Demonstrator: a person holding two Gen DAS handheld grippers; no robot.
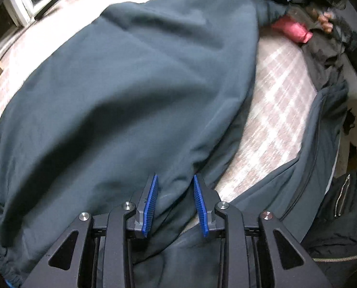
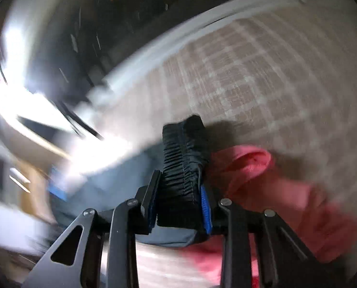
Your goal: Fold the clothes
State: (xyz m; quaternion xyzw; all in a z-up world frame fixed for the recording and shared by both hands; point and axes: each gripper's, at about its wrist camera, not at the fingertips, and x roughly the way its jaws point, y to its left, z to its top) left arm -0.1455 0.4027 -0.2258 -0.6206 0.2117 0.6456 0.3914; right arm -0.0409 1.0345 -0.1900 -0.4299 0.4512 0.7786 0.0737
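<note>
Mid-fold: slate jacket (image 1: 130, 91) spread across frame centre on checked bed (image 1: 279, 91). Left tongs (image 1: 175, 201) clenched on bunched cloth; right tongs (image 2: 181, 196) grasping elastic cuff (image 2: 183, 158). Next: carrying sleeve inward.

Bedroom at home, checked bedsheet (image 1: 274, 100) over a mattress, clothes heaped at its edge (image 1: 327, 48)

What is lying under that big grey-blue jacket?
The jacket lies on a checked bedcover, bare beside it. Whatever lies beneath the jacket's middle is covered.
</note>
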